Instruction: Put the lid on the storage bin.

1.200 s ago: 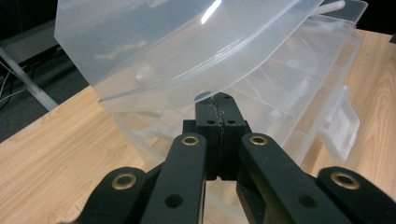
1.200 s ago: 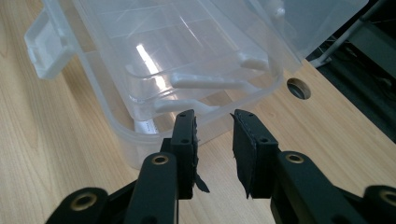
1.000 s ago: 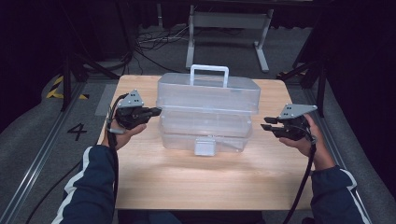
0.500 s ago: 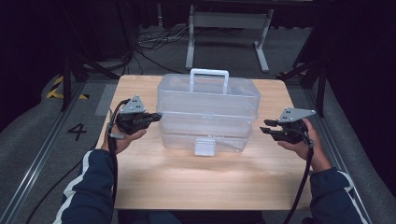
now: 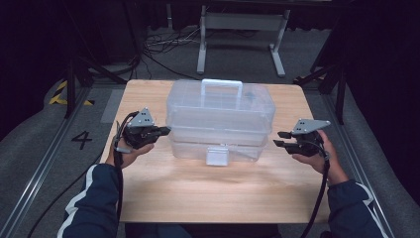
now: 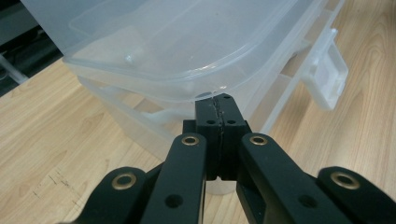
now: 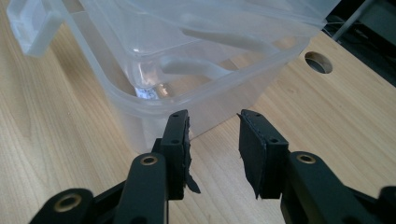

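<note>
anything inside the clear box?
Through the box walls, pale moulded shapes like a tray or dividers show, plus a small shiny spot near the bottom. No definite loose contents; glare and the frosted lid blur the rest.

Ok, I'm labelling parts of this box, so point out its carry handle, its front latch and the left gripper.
Carry handle (image 5: 221, 83), high view, on the top bar.
Front latch (image 5: 217, 155), high view, on the white flap's middle.
Left gripper (image 5: 165, 130), high view, at its shut jaw tips beside the box wall.

— Dark navy sleeves (image 5: 96, 198) with white side stripes.
— Matte black two-jaw left gripper (image 5: 166, 130) and right gripper (image 5: 279, 139): brass-ringed pivots, grey three-cornered top plates, trailing black cables (image 5: 317, 203).
</note>
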`<state>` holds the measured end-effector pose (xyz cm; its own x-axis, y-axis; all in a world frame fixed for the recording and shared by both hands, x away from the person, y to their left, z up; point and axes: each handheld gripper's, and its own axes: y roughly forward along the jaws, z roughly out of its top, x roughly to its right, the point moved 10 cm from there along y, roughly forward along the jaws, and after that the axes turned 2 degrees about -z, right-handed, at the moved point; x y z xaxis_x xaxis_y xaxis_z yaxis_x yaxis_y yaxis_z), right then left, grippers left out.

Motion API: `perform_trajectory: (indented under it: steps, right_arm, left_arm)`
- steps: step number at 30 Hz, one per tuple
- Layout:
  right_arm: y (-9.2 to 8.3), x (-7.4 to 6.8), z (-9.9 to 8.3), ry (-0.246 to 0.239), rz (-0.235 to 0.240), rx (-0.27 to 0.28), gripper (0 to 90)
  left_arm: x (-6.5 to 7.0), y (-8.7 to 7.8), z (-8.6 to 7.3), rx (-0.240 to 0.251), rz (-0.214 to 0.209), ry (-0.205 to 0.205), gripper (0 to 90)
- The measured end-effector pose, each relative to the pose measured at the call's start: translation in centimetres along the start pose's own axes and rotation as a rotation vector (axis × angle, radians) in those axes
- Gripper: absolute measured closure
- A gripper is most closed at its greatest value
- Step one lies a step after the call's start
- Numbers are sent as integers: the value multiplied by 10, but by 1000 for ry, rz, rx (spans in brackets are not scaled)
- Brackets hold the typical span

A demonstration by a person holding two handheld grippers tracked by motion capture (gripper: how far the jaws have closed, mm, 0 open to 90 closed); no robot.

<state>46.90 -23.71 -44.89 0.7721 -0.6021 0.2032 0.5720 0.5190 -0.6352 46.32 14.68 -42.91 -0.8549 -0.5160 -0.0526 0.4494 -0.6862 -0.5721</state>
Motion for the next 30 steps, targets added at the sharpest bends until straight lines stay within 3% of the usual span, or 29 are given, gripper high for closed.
perform_trajectory:
  steps: [14,17,21,24,30]
  right_arm:
    - [1,-3,-6,22,-1,5,618]
    - [1,-3,-7,26,-7,7,610]
    - [2,-5,-9,32,-4,4,607]
    - [2,-6,-11,33,-4,0,601]
    - [0,-9,-14,41,-1,1,598]
  left_arm:
    - [3,4,-10,-35,-3,6,900]
    - [5,8,-18,-67,-3,16,900]
    - [4,8,-24,-68,-3,-6,900]
    - [4,8,-34,-110,20,7,900]
    - [3,3,-43,-123,36,-1,900]
